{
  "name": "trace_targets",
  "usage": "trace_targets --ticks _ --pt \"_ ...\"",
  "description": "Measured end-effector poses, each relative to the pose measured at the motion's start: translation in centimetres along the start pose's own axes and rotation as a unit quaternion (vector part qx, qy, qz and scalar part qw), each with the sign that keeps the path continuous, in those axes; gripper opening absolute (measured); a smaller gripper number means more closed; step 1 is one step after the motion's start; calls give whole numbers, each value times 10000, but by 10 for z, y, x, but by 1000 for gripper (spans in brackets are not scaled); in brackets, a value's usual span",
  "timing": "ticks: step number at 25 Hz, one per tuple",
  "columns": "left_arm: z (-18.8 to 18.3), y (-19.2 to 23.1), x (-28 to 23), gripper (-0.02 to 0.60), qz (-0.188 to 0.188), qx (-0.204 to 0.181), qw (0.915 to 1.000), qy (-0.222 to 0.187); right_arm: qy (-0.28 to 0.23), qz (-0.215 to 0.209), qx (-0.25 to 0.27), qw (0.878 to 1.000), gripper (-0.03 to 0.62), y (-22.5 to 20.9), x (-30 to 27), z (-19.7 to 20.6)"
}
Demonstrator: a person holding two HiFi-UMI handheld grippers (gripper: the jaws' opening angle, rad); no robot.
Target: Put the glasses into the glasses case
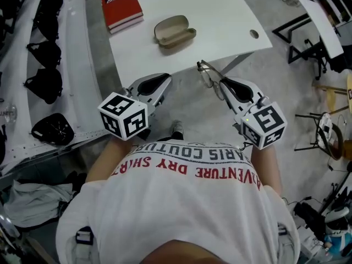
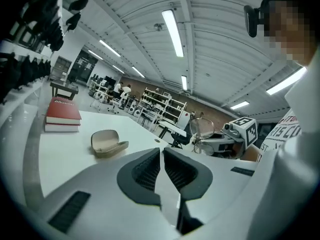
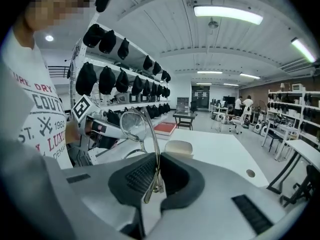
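The glasses [image 1: 208,77] sit clamped in the right gripper [image 1: 223,83]. Its jaws are nearly closed on the thin metal near a hinge/temple, and the lenses stick out ahead of and above the tips. They hang over the floor, just off the table's near edge, not over the top yet. The glasses case [image 1: 175,31] lies open on the white table [image 1: 220,15], well apart from the glasses. In the head view it's fwd of the right jaws and off to their left. Its long axis runs roughly across that view w/ a slight tilt; the lid is tipped back on the far side and the tray mouth faces up. So the carry likely has to go fwd and leftward, w/ the frame turned to line up along the case's length. The left gripper [image 1: 165,81] is empty, jaws together w/ nothing between them. It's also short of the table edge and looks a bit nearer the case than the right. A red book [image 1: 122,7] lies at the far left corner, clear of the route. Hard to tell: whether both temples are folded, which part exactly the pads pinch (glasses cover the tips in the head view), and how deep the tray is. The person's torso blocks the lower head view.
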State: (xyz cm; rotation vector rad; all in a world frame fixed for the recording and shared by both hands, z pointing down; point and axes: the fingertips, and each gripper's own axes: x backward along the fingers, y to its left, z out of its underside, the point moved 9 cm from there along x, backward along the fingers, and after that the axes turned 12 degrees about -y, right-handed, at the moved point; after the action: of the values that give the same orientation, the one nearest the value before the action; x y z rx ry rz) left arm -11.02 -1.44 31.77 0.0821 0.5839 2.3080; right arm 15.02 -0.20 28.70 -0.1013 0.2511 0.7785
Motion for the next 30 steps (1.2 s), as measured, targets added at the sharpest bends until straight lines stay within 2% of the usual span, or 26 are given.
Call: trace_targets --ticks 7,14,22,30 --pt "-13 44 -40 48 -52 195 9998 9 252 -44 -27 9997 40 -43 -49 0" --pt "-21 58 -52 48 -155 210 9996 -83 409 -224 -45 9989 40 -57 -72 5" --pt "-21 65 -52 48 -549 260 9980 -182 474 -662 176 9965 40 -75 -100 3" --pt "-29 75 -66 48 -1126 314 9925 -348 472 -1359 468 9885 40 -106 -141 -8"
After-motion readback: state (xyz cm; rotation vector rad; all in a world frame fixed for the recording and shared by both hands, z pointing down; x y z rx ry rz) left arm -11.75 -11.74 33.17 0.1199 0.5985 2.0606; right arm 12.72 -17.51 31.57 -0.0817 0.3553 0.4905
